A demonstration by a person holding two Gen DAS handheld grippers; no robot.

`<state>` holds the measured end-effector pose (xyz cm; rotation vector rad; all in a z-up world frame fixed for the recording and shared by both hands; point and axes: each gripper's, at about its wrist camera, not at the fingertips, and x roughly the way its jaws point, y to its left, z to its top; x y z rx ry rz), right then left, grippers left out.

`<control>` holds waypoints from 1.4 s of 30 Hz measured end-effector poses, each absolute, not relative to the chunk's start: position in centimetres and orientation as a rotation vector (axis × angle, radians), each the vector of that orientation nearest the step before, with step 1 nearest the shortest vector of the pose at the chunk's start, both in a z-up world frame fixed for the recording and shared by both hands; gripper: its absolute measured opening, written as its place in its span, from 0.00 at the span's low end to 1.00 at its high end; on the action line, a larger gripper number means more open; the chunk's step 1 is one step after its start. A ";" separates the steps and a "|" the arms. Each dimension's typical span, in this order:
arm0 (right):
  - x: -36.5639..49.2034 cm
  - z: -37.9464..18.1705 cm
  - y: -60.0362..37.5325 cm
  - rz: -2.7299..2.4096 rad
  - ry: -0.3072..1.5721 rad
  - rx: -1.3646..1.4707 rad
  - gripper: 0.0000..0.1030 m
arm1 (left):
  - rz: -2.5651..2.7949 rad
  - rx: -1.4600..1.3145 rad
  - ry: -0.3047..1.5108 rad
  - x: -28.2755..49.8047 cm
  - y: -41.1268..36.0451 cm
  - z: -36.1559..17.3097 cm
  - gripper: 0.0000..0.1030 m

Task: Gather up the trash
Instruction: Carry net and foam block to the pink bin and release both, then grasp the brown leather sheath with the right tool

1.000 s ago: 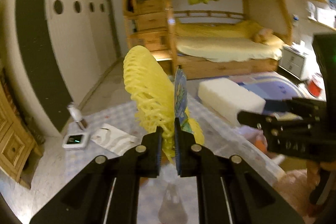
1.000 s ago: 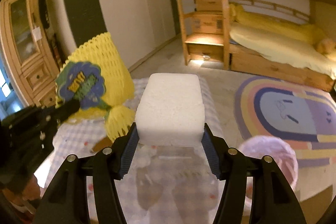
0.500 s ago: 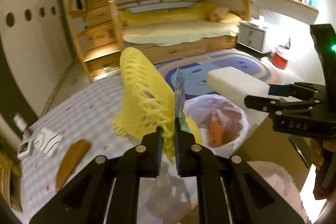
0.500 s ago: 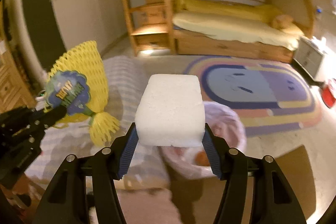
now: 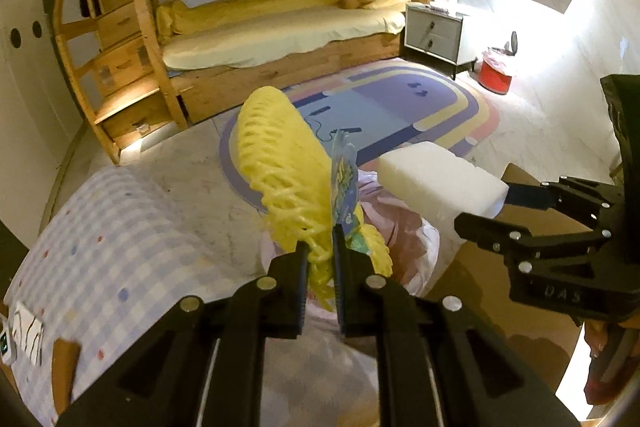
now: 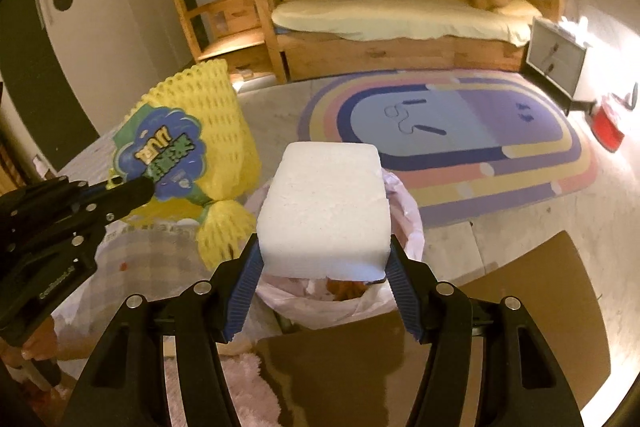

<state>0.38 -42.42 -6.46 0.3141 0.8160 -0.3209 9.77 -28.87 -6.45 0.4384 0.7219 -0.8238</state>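
A: Since both jaws are loaded, log it as carry stage. Left gripper [image 5: 320,255] pressed together on the neck of the yellow foam fruit net [image 5: 280,171], the one with the blue-green label [image 6: 160,155]. Right gripper [image 6: 324,259] pinching the white foam block [image 6: 326,207] by its sides.

B: Where's the bin?

A: Trash bin with the pink-white liner bag [image 6: 404,195] sits right under and just beyond both loads. Block looks over the opening, net near its rim on the table side.

B: Anything in it?

A: Something orange [image 6: 346,289] inside, can't identify it. So some trash is already collected, I'd judge.

B: What's left?

A: Drop both pieces. Then the checked-cloth table [image 5: 120,235] holds a brown item [image 5: 64,367] and white paper [image 5: 28,331] at its near edge; possibly trash, can't confirm. Red bin [image 5: 496,75] well apart by the nightstand.
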 end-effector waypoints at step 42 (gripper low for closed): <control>-0.1 1.4 -36.3 -0.184 0.719 0.248 0.75 | -0.434 0.174 0.751 9.0 -9.5 -3.0 0.65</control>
